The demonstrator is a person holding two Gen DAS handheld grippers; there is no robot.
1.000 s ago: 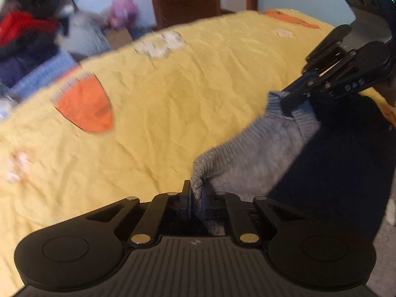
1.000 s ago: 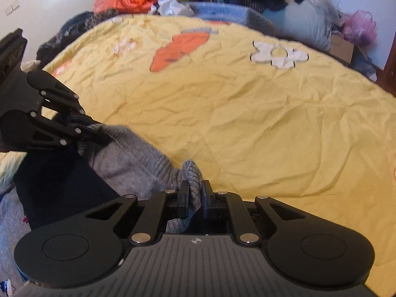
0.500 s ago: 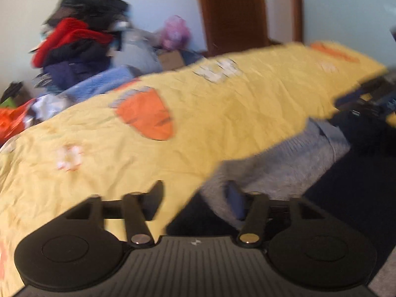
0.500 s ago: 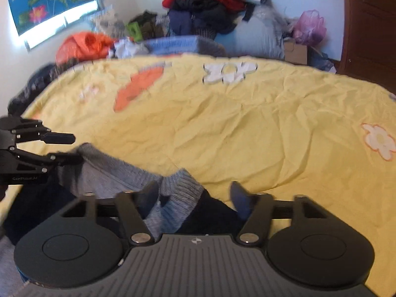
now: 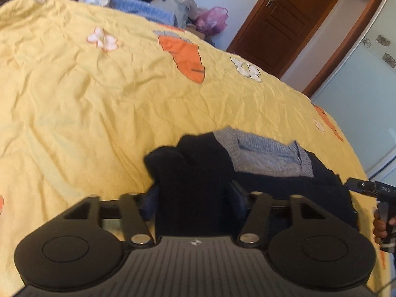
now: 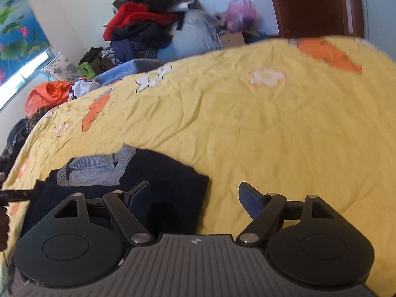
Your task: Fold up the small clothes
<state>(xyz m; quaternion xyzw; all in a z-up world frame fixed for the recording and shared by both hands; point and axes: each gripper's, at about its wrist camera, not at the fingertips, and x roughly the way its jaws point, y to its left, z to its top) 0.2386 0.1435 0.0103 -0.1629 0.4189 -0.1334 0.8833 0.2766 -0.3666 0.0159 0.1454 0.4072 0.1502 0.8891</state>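
Lying on the near edge of the yellow bed cover (image 5: 99,104), the small grey and dark-blue jumper (image 5: 267,158) is seen partly folded: a grey knitted panel has been laid over the dark part. More folds are judged to be left, since a dark flap juts out loose at one side. In the left wrist view, dark cloth sits between the jaws of the left gripper (image 5: 195,198), which are closing; whether the pads press it cannot be told. The right gripper (image 6: 195,198) has its jaws spread and opening, with a corner of dark cloth below them, not pinched. The jumper's near edge is hidden behind both grippers, and its full outline cannot be made out.
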